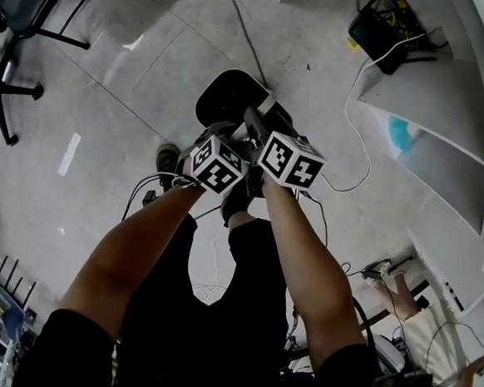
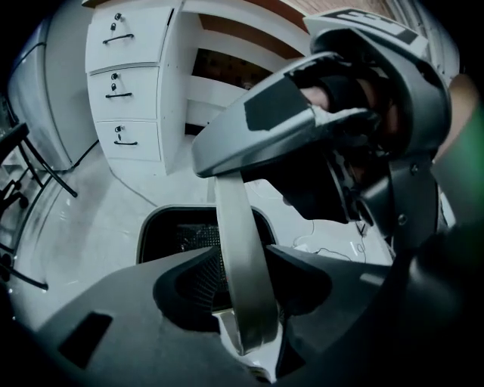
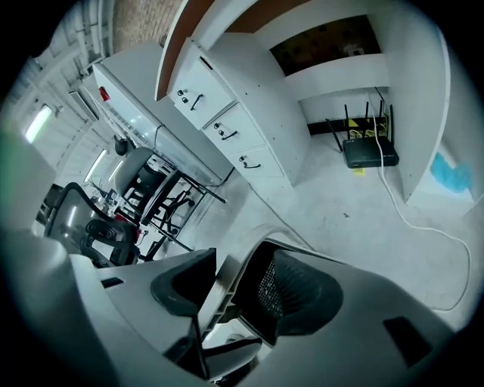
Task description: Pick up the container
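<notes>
Both my forearms are reaching forward and steeply down, side by side, with my left forearm and my right forearm converging on the container. It's a black mesh-walled bin, sitting just ahead of the two marker cubes over the grey floor. I can't tell whether its base is touching the floor. My left gripper is pinching the container's pale rim, and the strip runs straight up between the two dark jaw pads, with the mesh just behind it. My right gripper is clamped on that rim too, with the mesh inside the container against the right-hand jaw. Beyond the container stands a white drawer cabinet.
</notes>
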Available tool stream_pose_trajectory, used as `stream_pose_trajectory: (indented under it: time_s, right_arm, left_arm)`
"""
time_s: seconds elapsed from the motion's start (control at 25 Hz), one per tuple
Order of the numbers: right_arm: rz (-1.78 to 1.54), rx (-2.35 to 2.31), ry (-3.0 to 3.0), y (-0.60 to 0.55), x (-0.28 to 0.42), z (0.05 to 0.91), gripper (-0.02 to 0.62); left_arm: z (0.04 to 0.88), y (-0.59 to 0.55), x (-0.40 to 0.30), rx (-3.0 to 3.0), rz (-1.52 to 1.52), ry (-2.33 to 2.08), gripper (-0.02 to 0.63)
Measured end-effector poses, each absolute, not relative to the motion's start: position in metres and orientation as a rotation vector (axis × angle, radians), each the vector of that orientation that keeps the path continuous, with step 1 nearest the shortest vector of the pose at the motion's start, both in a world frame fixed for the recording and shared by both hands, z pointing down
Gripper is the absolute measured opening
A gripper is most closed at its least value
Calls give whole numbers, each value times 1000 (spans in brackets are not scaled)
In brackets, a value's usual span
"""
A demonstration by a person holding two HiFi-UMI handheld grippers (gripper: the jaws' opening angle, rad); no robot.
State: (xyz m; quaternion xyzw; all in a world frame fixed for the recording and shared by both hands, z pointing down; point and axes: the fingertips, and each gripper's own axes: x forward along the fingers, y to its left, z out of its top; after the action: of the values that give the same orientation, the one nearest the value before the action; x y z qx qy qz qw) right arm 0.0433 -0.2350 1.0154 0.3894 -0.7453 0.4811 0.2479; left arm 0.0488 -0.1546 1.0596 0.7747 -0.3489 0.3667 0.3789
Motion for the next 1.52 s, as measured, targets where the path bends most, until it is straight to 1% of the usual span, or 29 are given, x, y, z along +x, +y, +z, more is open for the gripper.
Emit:
stream_pose_trajectory:
  time_s: [0.04, 0.12, 0.36, 0.72, 1.04, 1.24, 1.52]
  right_arm:
    - [1310, 1063, -2030, -236, 42, 1015, 219]
    - [1338, 1069, -2019, -236, 40, 1014, 219]
    - [1374, 1063, -1998, -232, 40, 1017, 219]
    - [1401, 1018, -2000, -227, 40, 1020, 218]
    - [1385, 973, -2024, -218, 52, 992, 218]
    - [1360, 949, -2042, -212, 60, 958, 218]
    - [1271, 872, -2132, -198, 52, 880, 218]
  left_arm:
    - [1060, -156, 48, 1978, 928, -896, 176]
    - [1059, -157, 47, 1975, 910, -906, 100]
    - [1058, -154, 52, 1973, 874, -896, 20]
    - [1056, -150, 56, 1968, 841, -865, 11]
    - [1039, -131, 48, 1947, 894, -813, 11]
    - [999, -119, 35, 1919, 860, -842, 10]
    - [910, -116, 13, 1906, 794, -922, 11]
